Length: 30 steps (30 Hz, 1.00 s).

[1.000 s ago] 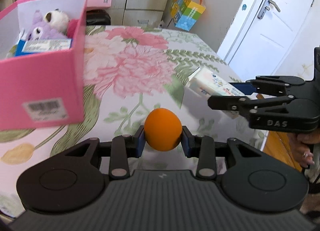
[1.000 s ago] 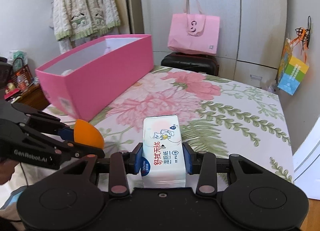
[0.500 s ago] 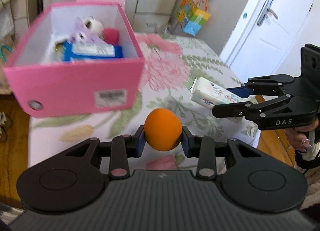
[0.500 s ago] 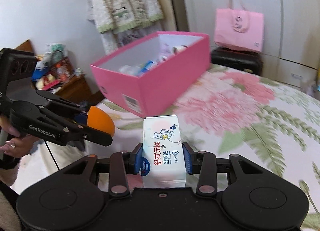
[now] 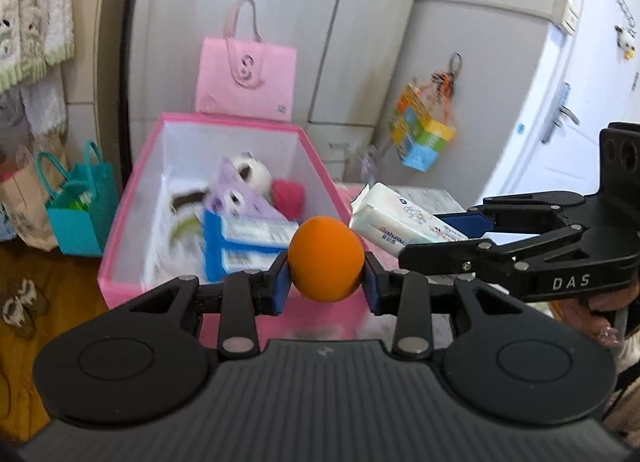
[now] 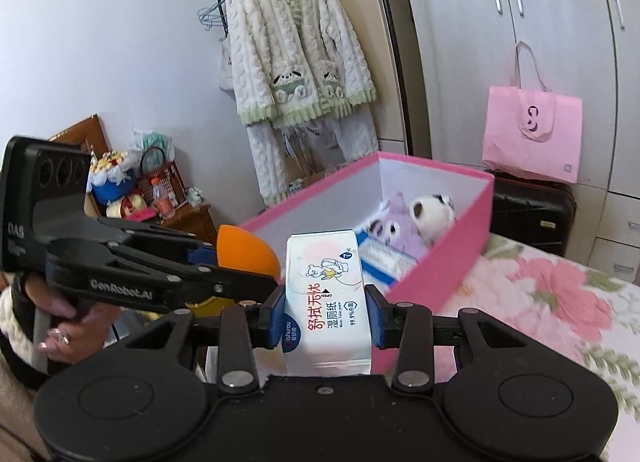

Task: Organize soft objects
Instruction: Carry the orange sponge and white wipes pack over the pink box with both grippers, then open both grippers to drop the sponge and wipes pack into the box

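A pink box (image 5: 224,278) lies open ahead and below your fingers. Your right gripper (image 6: 326,312) pinches a wipes pack (image 6: 326,290), long axis pointing boxward; your left gripper (image 5: 325,280), just beside it, pinches an orange ball (image 5: 326,258) at the box's near rim.

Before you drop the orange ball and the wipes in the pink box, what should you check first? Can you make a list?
1. Left gripper shut on the soft orange ball: ok.
2. Right gripper shut on the white wet-wipe pack: ok.
3. Open pink cardboard box has no lid on: ok.
4. Free room inside beside the purple plush toy and blue-and-white packet: ok.
5. Ball right over the opening: cannot tell.
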Available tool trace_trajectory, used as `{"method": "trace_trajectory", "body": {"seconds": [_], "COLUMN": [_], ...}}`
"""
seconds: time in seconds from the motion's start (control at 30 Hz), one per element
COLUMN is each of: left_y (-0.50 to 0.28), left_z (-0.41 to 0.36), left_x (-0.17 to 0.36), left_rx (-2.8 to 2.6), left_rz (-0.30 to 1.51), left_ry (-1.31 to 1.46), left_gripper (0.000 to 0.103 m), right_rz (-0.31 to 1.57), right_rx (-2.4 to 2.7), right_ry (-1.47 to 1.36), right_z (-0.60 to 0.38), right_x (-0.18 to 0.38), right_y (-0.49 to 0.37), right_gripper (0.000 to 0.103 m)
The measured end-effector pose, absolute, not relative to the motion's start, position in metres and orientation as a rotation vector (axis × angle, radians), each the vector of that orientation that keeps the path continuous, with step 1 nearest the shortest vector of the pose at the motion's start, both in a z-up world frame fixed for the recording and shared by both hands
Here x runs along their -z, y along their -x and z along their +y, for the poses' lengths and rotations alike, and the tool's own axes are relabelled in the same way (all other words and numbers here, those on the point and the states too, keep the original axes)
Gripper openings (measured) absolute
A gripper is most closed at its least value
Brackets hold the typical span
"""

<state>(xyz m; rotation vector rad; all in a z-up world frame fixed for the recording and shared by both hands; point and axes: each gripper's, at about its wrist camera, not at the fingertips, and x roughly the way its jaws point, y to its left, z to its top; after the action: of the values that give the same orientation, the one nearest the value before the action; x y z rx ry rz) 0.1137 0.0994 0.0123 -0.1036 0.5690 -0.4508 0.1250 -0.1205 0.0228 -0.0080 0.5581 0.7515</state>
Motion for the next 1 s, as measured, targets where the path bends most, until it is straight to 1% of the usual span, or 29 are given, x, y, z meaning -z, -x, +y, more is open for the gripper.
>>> {"method": "trace_trajectory", "body": {"seconds": [0.13,0.33,0.57,0.73,0.83,1.0], "left_y": [-0.147,-0.211,-0.278,-0.299,-0.301,-0.298], "left_z": [0.106,0.109,0.1,0.1,0.099,0.097], "left_x": [-0.021,-0.021,-0.005,0.005,0.006,0.006], "left_rx": [0.409,0.34,0.289,0.254,0.253,0.239], "left_rz": [0.551,0.601,0.715,0.751,0.756,0.733], "left_ry": [0.079,0.032,-0.07,-0.101,-0.1,-0.108], "left_gripper": [0.036,0.036,0.036,0.036,0.04,0.051], "right_rz": [0.537,0.536,0.629,0.67,0.683,0.662], "right_rx": [-0.74,-0.683,-0.62,-0.597,-0.598,-0.581], "right_ry": [0.014,0.039,0.115,0.175,0.199,0.231], "right_z": [-0.109,-0.097,-0.075,-0.062,-0.058,-0.056], "right_x": [-0.029,-0.031,-0.011,0.003,0.008,0.014], "right_y": [-0.158,-0.221,-0.278,-0.296,-0.298,-0.298], "right_gripper": [0.045,0.045,0.045,0.045,0.046,0.047]}}
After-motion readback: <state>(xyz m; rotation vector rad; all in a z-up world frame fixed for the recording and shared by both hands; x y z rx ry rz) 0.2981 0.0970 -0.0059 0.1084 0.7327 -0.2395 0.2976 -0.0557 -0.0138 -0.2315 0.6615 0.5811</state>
